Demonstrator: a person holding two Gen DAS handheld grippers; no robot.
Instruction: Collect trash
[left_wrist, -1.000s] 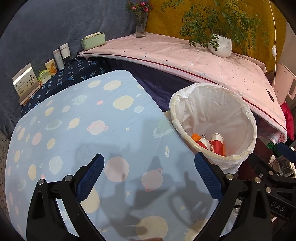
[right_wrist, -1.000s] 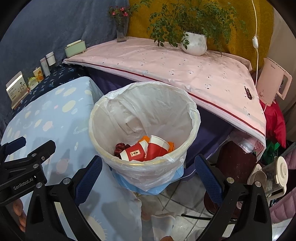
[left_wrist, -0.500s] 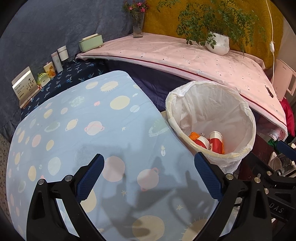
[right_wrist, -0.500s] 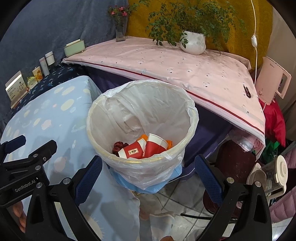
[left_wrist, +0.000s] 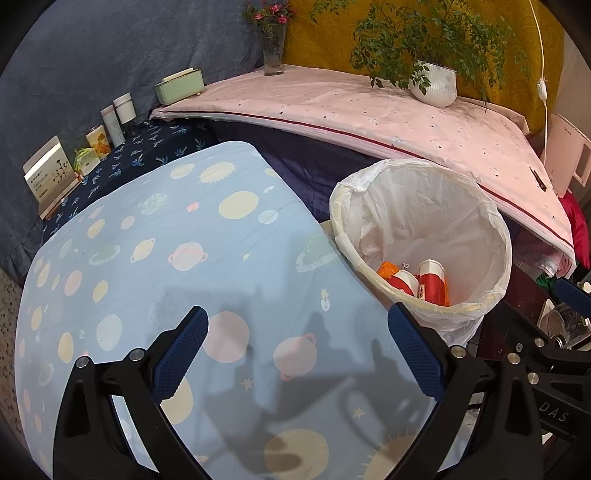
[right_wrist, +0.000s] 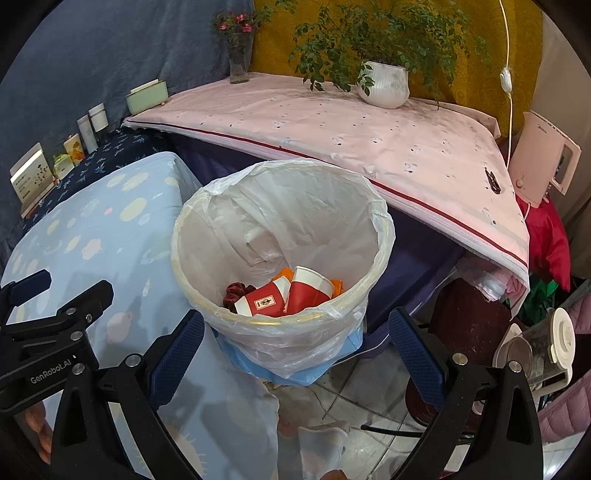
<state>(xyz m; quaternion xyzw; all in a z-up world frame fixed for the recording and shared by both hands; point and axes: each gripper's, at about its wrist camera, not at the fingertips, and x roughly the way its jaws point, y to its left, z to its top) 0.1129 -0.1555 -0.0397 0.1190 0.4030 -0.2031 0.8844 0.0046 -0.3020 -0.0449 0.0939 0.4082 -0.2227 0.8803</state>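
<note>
Left claw (right_wrist: 44, 332) — "GenRobot.AI"; right claw (left_wrist: 554, 387) — "DAS".

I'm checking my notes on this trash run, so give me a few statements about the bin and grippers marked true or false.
1. The trash bin is lined with a white plastic bag. True.
2. Red paper cups lie inside the bin. True.
3. The right gripper grips a cup. False: its jaws stand open and empty.
4. The left gripper is open over the planet-print cloth. True.
5. The potted plant stands on the floor. False: it stands on the pink cloth.
</note>
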